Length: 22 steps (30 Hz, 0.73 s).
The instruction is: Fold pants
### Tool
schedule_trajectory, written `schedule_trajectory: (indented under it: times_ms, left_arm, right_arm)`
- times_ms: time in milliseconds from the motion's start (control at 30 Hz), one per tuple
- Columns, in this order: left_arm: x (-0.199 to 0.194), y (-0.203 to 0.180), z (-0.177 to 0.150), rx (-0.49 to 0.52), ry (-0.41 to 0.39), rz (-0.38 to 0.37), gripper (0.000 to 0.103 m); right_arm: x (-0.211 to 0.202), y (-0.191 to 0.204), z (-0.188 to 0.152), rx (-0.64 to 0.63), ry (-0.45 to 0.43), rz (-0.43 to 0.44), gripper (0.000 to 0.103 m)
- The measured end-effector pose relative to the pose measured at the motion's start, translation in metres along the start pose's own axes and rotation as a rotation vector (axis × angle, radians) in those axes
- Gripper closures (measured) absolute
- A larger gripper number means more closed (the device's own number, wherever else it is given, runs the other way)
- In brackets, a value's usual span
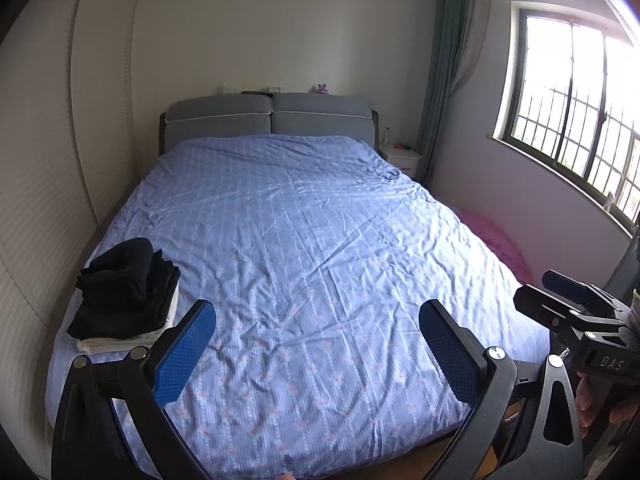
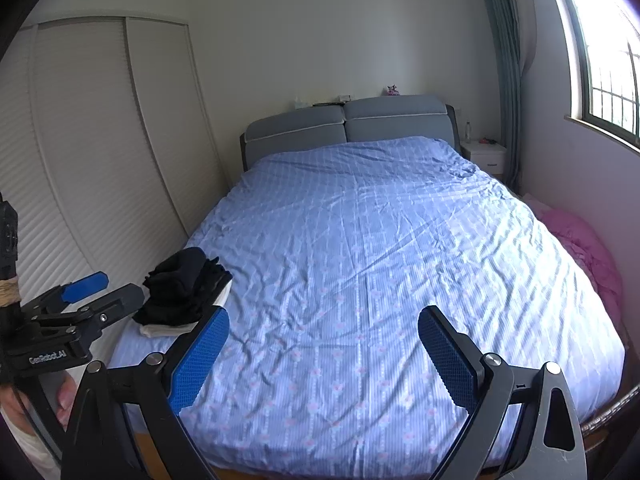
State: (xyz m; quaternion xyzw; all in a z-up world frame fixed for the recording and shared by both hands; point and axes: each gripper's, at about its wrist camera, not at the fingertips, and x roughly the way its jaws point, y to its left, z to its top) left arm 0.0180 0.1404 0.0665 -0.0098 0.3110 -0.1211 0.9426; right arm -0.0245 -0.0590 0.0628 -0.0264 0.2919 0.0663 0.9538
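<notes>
A stack of folded clothes, black garments (image 1: 126, 288) on top of a white one (image 1: 120, 343), lies at the near left corner of the bed; it also shows in the right wrist view (image 2: 186, 290). No unfolded pants show on the blue bedspread (image 1: 304, 240). My left gripper (image 1: 316, 332) is open and empty above the foot of the bed, to the right of the stack. My right gripper (image 2: 324, 338) is open and empty above the foot of the bed too. Each gripper shows at the edge of the other's view, the right one (image 1: 576, 312) and the left one (image 2: 86, 300).
The bed has a grey headboard (image 1: 268, 118) against the far wall. A louvred wardrobe (image 2: 80, 160) stands along the left. A white nightstand (image 1: 402, 158), a green curtain (image 1: 444, 80) and a barred window (image 1: 580, 104) are at the right. Pink bedding (image 2: 588, 256) lies beside the bed's right edge.
</notes>
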Motion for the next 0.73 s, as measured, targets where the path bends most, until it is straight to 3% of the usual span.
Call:
schedule_trajectory:
  times_ms: [733]
  left_arm:
    - [-0.003, -0.016, -0.003, 0.025, -0.012, 0.015, 0.0]
  right_arm:
    - [-0.007, 0.0, -0.003, 0.01, 0.0, -0.004, 0.007]
